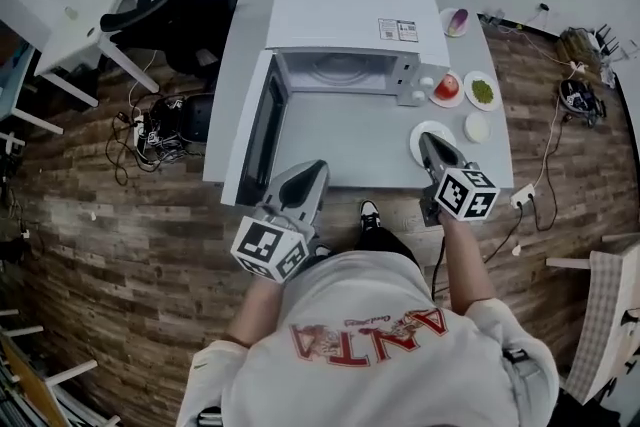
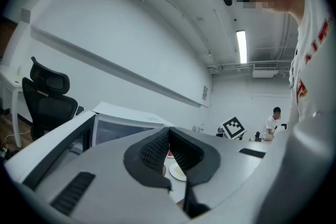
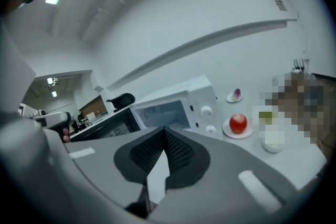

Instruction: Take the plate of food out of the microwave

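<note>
Microwave (image 1: 340, 15) open, apparently empty; left gripper (image 1: 312, 171) and right gripper (image 1: 428, 141) closed on nothing, right over white plate (image 1: 416, 145) outside.

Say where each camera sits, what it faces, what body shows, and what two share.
Head view: on head, down at microwave; shirt, left gripper, right gripper.
Left gripper view: on it, toward microwave door; shirt at right.
Right gripper view: on it, toward microwave front; own fingers.
Shared: red-fruit plate, head and right gripper views.
</note>
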{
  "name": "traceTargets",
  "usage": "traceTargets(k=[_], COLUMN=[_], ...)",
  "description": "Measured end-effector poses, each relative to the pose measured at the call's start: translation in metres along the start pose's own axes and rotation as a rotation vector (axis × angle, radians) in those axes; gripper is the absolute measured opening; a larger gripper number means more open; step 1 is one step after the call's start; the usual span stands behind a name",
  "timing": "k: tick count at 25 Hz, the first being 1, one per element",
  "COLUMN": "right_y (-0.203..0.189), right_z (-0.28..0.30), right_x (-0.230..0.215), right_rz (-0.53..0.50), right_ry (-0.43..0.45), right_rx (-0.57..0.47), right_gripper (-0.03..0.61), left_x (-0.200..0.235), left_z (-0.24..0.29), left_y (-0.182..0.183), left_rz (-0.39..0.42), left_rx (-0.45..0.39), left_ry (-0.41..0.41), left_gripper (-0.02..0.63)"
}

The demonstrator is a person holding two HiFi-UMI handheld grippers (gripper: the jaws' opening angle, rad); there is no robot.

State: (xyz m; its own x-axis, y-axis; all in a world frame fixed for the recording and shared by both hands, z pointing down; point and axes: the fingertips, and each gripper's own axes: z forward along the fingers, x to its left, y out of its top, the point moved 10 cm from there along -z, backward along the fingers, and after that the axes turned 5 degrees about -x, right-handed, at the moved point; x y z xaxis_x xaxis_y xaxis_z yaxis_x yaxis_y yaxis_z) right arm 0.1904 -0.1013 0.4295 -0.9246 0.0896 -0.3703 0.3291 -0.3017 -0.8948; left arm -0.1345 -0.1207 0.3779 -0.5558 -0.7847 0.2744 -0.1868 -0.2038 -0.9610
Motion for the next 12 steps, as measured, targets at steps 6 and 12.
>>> traceTargets(k=[6,12], right_y=[0.057,0.085], right_z=[-0.020,-0.041], right_x=[0.079,0.128], right_rz=[-0.126,-0.265], right_ry=[0.184,0.299], right_rx=[-0.178,-0.259], right_gripper=[0.000,0.000], left_x=[0.003,0.005], left_z=[-0.018,-0.030], left_y=[0.038,0.060], left_rz=[0.075,0.140], left_rx=[-0.074,-0.094], left_ry=[0.027,0.052], left_gripper=[0.009,0.009])
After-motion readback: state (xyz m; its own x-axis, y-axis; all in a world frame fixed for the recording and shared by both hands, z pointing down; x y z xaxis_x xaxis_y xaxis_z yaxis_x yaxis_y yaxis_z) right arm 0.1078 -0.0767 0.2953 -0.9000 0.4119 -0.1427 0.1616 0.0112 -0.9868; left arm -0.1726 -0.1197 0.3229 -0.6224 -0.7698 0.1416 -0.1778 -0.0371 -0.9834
